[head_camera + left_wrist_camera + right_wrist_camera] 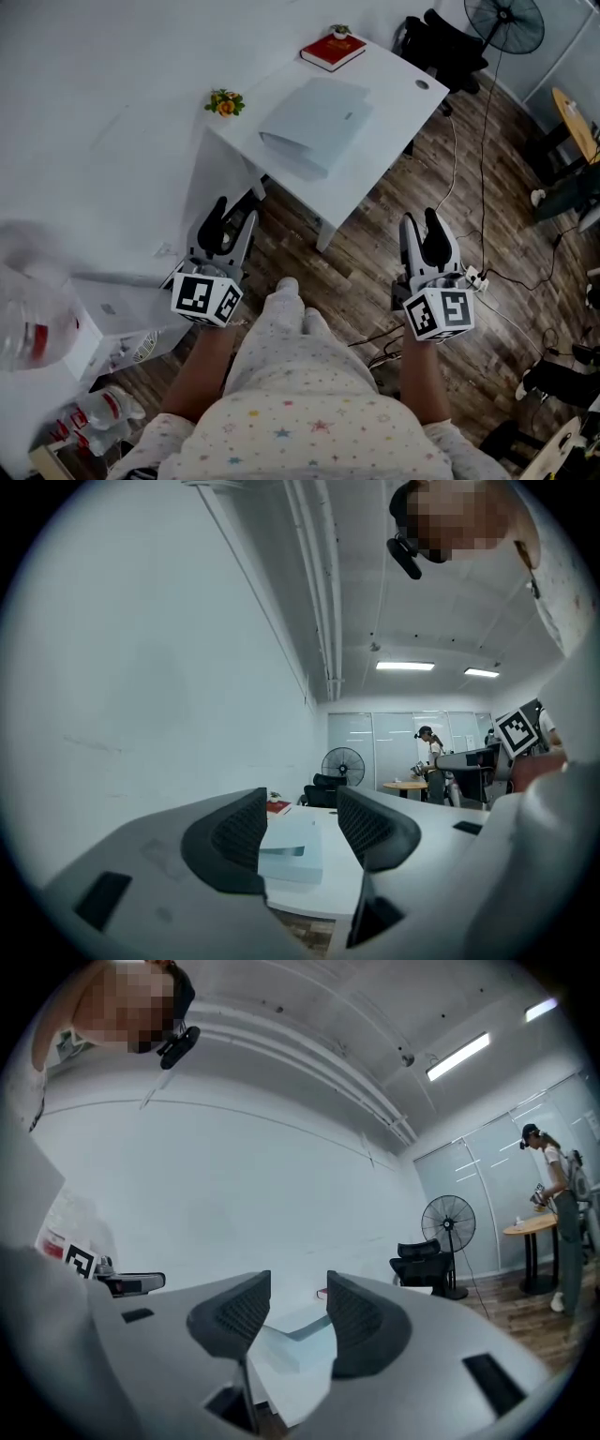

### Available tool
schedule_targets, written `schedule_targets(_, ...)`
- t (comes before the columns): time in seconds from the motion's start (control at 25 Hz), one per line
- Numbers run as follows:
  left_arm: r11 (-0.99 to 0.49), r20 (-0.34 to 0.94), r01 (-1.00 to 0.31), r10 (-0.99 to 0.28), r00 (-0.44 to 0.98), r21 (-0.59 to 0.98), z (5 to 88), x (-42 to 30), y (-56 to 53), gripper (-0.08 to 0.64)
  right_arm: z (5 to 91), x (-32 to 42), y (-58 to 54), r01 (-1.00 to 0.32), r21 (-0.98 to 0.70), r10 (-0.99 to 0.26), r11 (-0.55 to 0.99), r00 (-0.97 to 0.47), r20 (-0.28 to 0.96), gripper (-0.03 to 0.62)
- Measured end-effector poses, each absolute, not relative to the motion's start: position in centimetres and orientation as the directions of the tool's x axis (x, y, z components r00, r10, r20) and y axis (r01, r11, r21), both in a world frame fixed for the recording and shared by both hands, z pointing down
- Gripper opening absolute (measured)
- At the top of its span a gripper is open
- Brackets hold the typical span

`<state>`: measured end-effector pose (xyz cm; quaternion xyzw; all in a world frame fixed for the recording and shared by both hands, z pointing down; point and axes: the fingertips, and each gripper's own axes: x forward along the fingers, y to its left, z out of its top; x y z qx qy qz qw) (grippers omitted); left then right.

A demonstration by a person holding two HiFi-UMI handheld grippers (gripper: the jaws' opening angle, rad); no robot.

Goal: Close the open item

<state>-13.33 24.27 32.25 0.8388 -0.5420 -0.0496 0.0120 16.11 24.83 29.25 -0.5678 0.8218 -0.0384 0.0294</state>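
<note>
Left claw (225,212) and right claw (424,223) gape empty, ribbed pads apart, well short of the smooth pale case (317,122) ajar on the white counter (398,80).

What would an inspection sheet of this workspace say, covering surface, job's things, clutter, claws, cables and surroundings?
Surface: white desk set against the wall.
Job's things: pale blue folder lying mid-desk, cover ajar, not yet closed.
Clutter: red book at the far corner with a small plant on it; flower pot at the wall-side edge.
Claws: left claw and right claw both open, empty, short of the desk.
Cables: cables trail over the wood floor right of the desk.
Surroundings: fan, black chair, bottles lower left.
</note>
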Motion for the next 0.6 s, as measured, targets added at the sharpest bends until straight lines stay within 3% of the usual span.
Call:
schedule_targets(0.28, -0.426, -0.07, -0.903, -0.904, 0.423, 0.048, 32.4, -13.0, 21.7, 0.236, 29.7, 15.9, 22.8, -0.93, -0.094, -0.934, 0.355, -0.357, 0.0, 0.25)
schedule_targets(0.6, -0.434, -0.068, -0.898, -0.9, 0.43, 0.073, 32.8, -12.8, 14.7, 0.236, 29.8, 16.3, 16.6, -0.938, -0.088, -0.941, 0.336, -0.337, 0.003, 0.274)
